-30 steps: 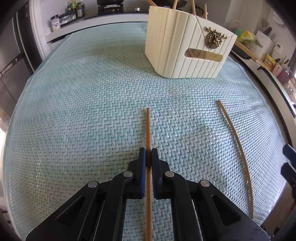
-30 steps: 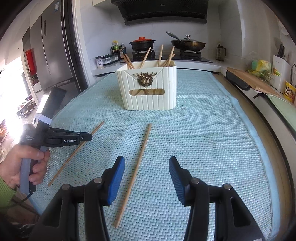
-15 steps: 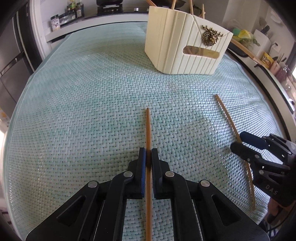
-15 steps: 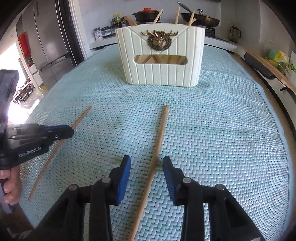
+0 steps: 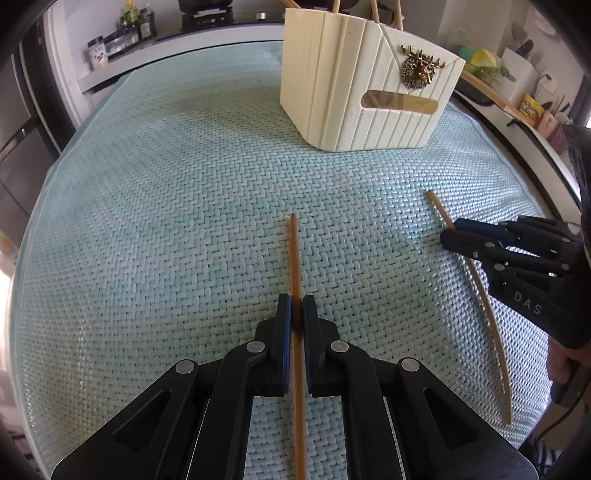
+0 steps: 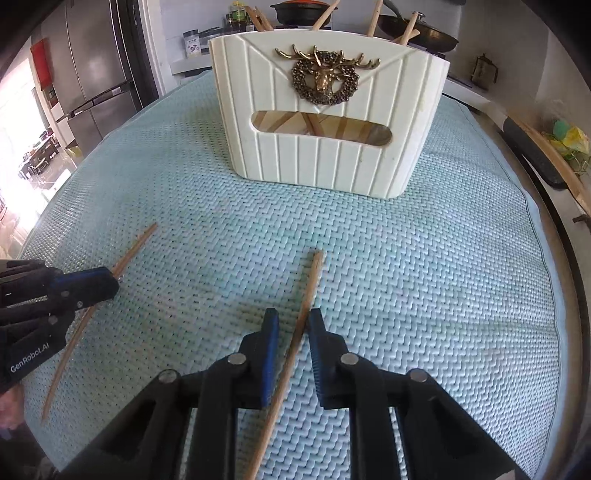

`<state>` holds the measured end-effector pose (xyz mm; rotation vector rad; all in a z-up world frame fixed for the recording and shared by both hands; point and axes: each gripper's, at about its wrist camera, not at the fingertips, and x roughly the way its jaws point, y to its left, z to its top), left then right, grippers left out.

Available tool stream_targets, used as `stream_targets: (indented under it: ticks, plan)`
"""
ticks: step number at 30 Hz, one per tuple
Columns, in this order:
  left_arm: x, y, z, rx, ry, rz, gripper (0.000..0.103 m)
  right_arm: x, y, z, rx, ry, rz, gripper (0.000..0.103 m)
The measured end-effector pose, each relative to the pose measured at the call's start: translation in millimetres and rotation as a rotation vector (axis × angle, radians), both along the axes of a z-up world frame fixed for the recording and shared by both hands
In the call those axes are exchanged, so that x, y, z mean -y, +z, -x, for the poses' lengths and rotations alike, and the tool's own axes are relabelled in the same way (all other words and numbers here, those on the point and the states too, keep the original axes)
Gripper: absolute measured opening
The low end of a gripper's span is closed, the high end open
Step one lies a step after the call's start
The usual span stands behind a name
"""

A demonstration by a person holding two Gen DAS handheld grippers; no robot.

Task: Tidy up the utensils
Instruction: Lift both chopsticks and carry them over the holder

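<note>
Two wooden chopsticks lie on a woven pale-green mat (image 5: 166, 221). My left gripper (image 5: 294, 306) is shut on one chopstick (image 5: 294, 251), which runs back between its jaws. It shows again as the left gripper (image 6: 107, 280) on its chopstick (image 6: 136, 245). My right gripper (image 6: 291, 321) straddles the other chopstick (image 6: 313, 277). Its jaws are closing: the right pad is at the stick and a gap remains on the left. From the left wrist, the right gripper (image 5: 452, 230) sits over that chopstick (image 5: 480, 291). A cream utensil holder (image 6: 332, 155), the same holder (image 5: 351, 103), stands behind with several chopsticks in it.
The mat (image 6: 443, 277) ends at a raised table rim on the right. A wooden board (image 6: 554, 162) lies on the counter beyond it. A stove with a pot (image 6: 295, 5) and a pan stands behind the holder, a fridge (image 6: 92, 74) at the left.
My right gripper moved forward and down over the second chopstick, and its jaws narrowed around it. The left gripper stayed put, still shut on its chopstick.
</note>
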<state>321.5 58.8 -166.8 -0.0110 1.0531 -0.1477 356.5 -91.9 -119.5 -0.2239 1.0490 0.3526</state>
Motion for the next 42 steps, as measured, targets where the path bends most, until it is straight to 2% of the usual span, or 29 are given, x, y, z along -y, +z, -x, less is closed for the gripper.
stream_targets:
  ticks: [1, 3, 6, 8, 16, 21, 25, 28, 33, 42]
  plan:
    - [-1, 0, -2, 0.003, 0.000, 0.002, 0.004, -2, 0, -4, 0.000, 0.005, 0.002, 0.009]
    - [-1, 1, -5, 0.011, 0.006, 0.004, 0.004, -4, 0, -13, -0.003, 0.010, -0.007, 0.005]
    - [-6, 9, -7, 0.031, 0.033, 0.022, 0.004, 3, 3, -18, -0.015, -0.008, -0.067, 0.005]
    - [-12, 21, -1, 0.068, 0.049, 0.046, 0.004, 13, 14, -15, 0.010, -0.024, -0.135, 0.005]
    - [-24, 90, 28, 0.222, 0.075, 0.126, 0.004, 43, 98, 27, 0.189, -0.038, -0.344, 0.005]
    - [-17, 128, 50, 0.310, 0.061, 0.169, 0.004, 54, 147, 60, 0.326, -0.012, -0.386, 0.005]
    - [-17, 147, 64, 0.384, 0.061, 0.202, 0.004, 58, 170, 83, 0.411, 0.002, -0.390, 0.005]
    - [-24, 151, 69, 0.429, 0.077, 0.248, 0.004, 59, 181, 94, 0.453, 0.011, -0.388, 0.005]
    - [-35, 143, 67, 0.392, 0.103, 0.336, 0.004, 60, 187, 102, 0.474, 0.021, -0.386, 0.005]
    - [-36, 148, 74, 0.421, 0.116, 0.320, 0.004, 62, 189, 104, 0.496, 0.013, -0.397, 0.005]
